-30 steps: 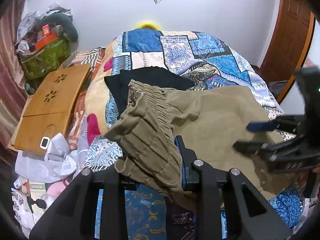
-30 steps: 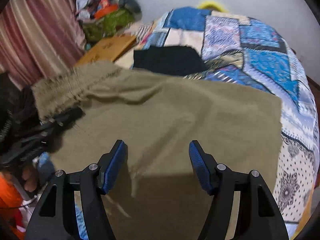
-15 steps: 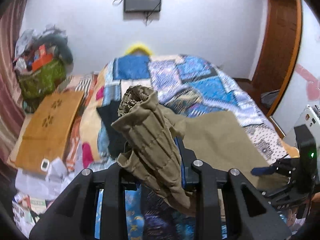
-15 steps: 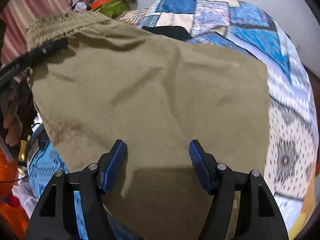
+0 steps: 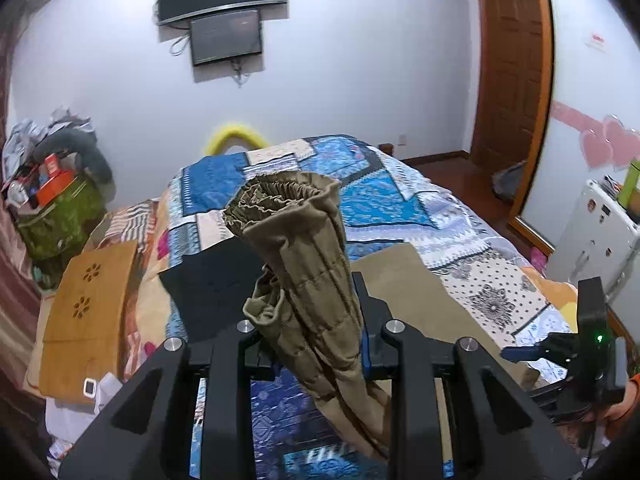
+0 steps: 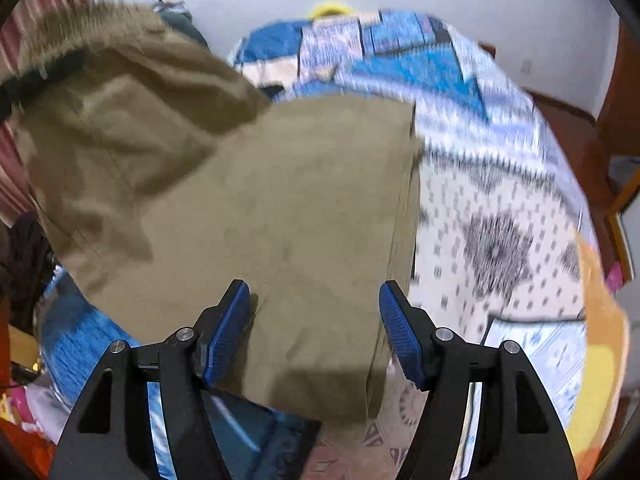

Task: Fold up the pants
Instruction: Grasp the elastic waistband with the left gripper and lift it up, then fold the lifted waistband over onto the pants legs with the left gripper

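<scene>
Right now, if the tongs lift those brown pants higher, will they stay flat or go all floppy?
Probably floppy: the pants already bunch and droop where the left tongs pinch the waistband. Likely light, since one pinch holds that end up. The rest should drag along the bed, as it lies flat under the open right tongs.

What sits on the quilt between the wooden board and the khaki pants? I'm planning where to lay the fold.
A flat black garment lies on the quilt between the wooden board and the khaki pants, seen in the left wrist view.
</scene>
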A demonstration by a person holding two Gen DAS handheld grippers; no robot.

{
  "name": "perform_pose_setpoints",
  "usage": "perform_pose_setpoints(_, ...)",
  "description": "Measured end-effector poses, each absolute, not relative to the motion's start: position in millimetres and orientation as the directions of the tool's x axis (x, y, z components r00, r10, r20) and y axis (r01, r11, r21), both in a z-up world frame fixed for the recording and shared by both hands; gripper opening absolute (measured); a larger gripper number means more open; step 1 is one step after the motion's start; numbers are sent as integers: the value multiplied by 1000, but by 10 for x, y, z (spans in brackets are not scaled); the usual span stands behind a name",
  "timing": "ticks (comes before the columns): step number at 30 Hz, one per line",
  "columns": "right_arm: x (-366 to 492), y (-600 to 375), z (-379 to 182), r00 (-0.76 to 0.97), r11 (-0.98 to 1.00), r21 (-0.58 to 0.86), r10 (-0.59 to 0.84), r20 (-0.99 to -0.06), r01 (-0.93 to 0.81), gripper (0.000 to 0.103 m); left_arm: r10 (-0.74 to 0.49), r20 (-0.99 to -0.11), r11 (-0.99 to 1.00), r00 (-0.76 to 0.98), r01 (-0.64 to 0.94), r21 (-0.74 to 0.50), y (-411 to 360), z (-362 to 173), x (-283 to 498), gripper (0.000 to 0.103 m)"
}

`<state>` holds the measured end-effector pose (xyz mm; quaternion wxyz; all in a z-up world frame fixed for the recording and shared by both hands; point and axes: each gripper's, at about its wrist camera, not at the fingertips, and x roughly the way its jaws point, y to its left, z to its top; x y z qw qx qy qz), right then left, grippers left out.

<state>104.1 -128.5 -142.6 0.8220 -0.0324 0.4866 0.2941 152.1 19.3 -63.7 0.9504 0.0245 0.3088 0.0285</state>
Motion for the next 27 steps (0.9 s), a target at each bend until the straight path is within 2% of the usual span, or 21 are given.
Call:
perform_pose_setpoints(4,1045,-1345,-1447,358,825,270,478,-802,-496,68,27,-606,998,795,12,60,30,-632,1615,27)
perform_pose_setpoints(17,1007,-1391,-1478,371,817,294,506,-778,-497,69,-228,-752,969,619,222,-110,-470,-914,2039,27)
perform_pose_setpoints(25,1006,-1401,-1487,371,812,303,515,-773,-498,69,-287,-808,945,515,288,-153,-714,-1185,2128,27)
perform_pose_setpoints(26,1002,-1400,-1486,371,812,303,515,-773,-499,69,-285,-813,945,508,293,-149,-732,-1203,2117,29)
perform_pose_setpoints(27,1002,-1399,-1486,371,813,303,515,-773,-498,69,-281,-820,944,499,299,-141,-749,-1222,2122,35)
